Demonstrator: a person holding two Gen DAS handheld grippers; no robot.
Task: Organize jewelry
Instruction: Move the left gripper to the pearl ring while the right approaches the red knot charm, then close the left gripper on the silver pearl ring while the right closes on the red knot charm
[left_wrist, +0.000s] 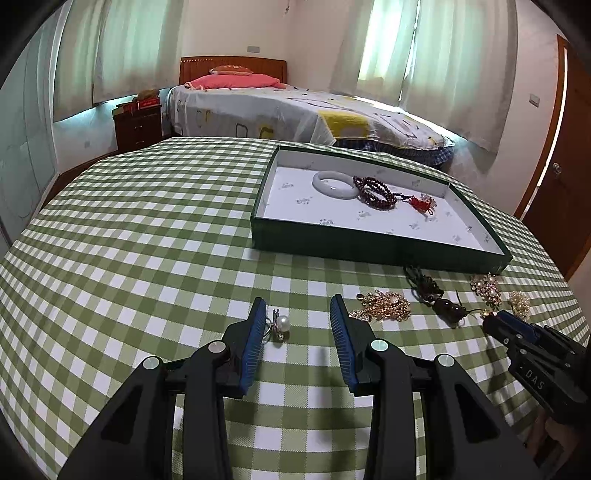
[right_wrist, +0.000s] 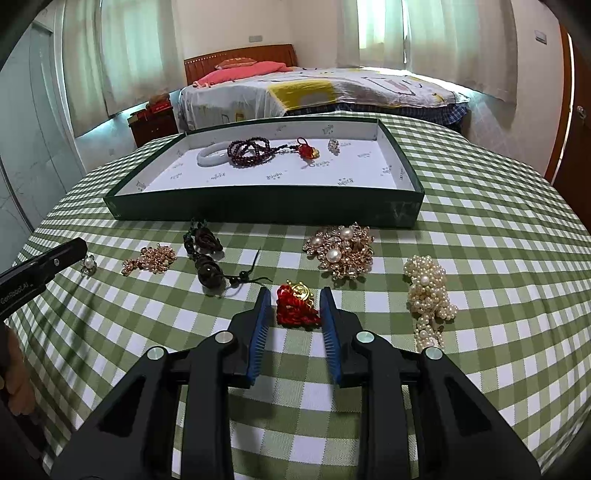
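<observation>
On the side of the right gripper (left_wrist: 496, 319), seen from the left wrist view, the letters "DAS" are moulded; the left gripper (right_wrist: 79, 245), seen from the right wrist view, carries white lettering, partly legible as "GenRobot.AI". The tray (right_wrist: 258, 208) lining bears small repeated printed marks, too small to read.

Left gripper (left_wrist: 297, 308): jaws moderately open, straddling a pearl ring (left_wrist: 279, 325) on the worktop (left_wrist: 147, 240); the ring lies close against the left pad, contact not certain.

Right gripper (right_wrist: 294, 297): jaws narrow, set either side of a red knotted charm (right_wrist: 295, 304) with a gold ornament; the right pad sits against it, the left pad stands just clear.

Tray contents: white bangle (left_wrist: 334, 184), dark red bead strand (left_wrist: 375, 192). Other pieces lie loose in front of the tray.
</observation>
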